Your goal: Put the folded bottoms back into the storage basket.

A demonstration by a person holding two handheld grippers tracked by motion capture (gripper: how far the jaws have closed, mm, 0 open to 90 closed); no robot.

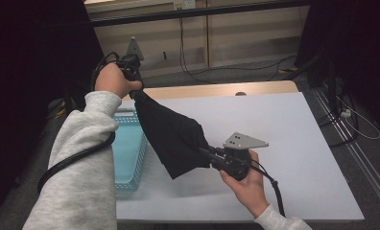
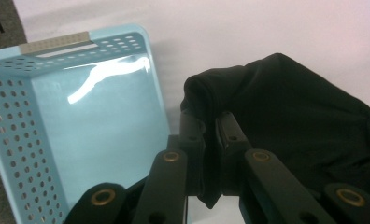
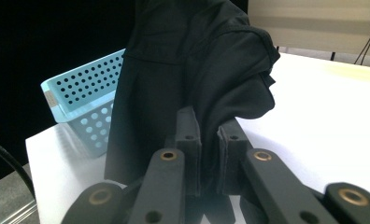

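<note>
— Cloth point(image 1: 173, 136), black, is strung in the air between the two tools. What sits at the far left?

— A light blue perforated basket point(image 1: 128, 158) rests on the white tabletop point(image 1: 293, 143) at its left edge, beneath the cloth's left side. From the left gripper view the basket point(image 2: 80, 126) has nothing in it, and its glossy floor catches a glare.

— And the left tool?

— The left tool point(image 1: 129, 67) is raised high past the far edge of the tabletop, held in the person's left hand point(image 1: 112, 79) with a grey sleeve point(image 1: 82, 163) below it. In its own view the left tool point(image 2: 210, 126) has its jaws clenched on a bunched corner of the cloth point(image 2: 286, 116).

— Moving right?

— The cloth slopes down from that corner, hanging clear of the tabletop, to the right tool point(image 1: 212, 155), which is lower and over the middle of the tabletop. The right hand point(image 1: 245, 182) holds it, with a grey three-cornered plate point(image 1: 243, 141) on top.

— Is that one gripping too?

— Yes. In the right gripper view the right tool point(image 3: 209, 128) is clamped on a fold of the cloth point(image 3: 192, 60), with the basket point(image 3: 80, 98) behind at the left.
</note>
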